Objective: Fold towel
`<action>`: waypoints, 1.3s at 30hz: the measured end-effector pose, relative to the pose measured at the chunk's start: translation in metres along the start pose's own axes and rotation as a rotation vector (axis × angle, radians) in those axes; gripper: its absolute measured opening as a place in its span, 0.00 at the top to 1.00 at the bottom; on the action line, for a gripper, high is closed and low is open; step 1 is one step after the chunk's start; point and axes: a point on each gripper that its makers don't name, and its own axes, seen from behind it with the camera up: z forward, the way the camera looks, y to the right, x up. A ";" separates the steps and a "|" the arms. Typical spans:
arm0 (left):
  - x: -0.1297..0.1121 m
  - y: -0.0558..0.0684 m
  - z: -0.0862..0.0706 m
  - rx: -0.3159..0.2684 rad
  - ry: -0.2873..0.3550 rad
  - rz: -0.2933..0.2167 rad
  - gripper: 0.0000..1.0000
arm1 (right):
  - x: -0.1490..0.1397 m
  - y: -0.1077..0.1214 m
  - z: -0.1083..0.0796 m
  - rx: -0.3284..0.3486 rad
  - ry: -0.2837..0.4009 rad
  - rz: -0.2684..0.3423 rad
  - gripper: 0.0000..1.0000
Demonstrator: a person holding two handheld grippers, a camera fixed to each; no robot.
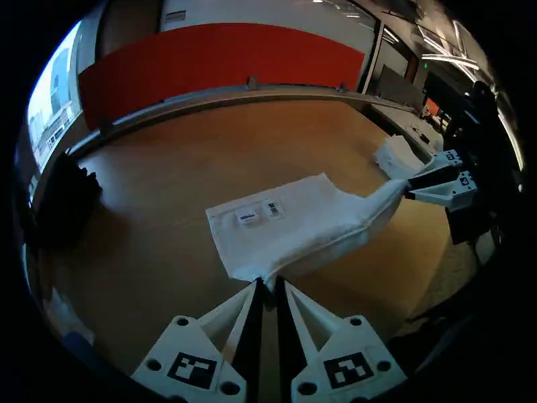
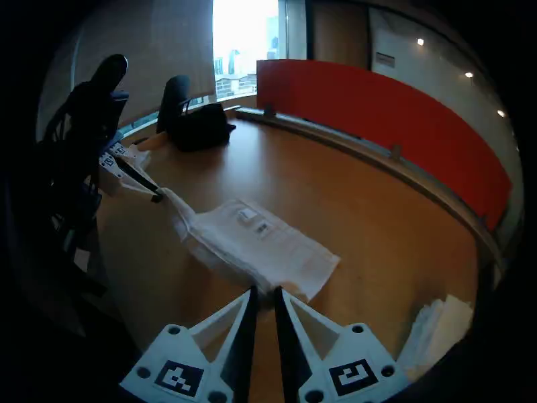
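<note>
A white towel (image 1: 302, 225) lies partly folded on the wooden table (image 1: 201, 154), a small label facing up. In the left gripper view, my left gripper (image 1: 268, 283) is shut on the towel's near corner. Farther right, my right gripper (image 1: 406, 190) pinches another corner and lifts it off the table. In the right gripper view, the right gripper (image 2: 265, 292) is shut on the near edge of the towel (image 2: 262, 245). Across from it, the left gripper (image 2: 158, 196) holds the far corner, pulled up and stretched.
A stack of folded white towels (image 1: 399, 156) (image 2: 440, 329) sits near the table edge. A red partition (image 1: 221, 64) (image 2: 382, 107) runs along the far side. A black bag (image 2: 201, 127) rests on the table by the window, with dark chairs (image 2: 101, 94) beside it.
</note>
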 end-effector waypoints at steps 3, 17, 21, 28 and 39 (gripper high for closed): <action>0.005 -0.003 0.005 0.003 0.004 -0.007 0.87 | 0.002 0.006 0.005 -0.004 -0.002 0.001 0.82; 0.023 -0.029 0.049 0.033 0.000 -0.037 0.87 | 0.009 0.035 0.042 -0.019 -0.015 0.001 0.82; 0.023 -0.032 0.059 0.033 -0.005 -0.037 0.87 | 0.005 0.037 0.050 -0.017 -0.030 0.002 0.82; 0.019 -0.038 0.077 0.040 -0.017 -0.037 0.87 | -0.006 0.043 0.063 -0.020 -0.056 0.020 0.82; 0.011 -0.045 0.108 0.041 -0.037 -0.045 0.87 | -0.025 0.054 0.090 -0.031 -0.093 0.052 0.82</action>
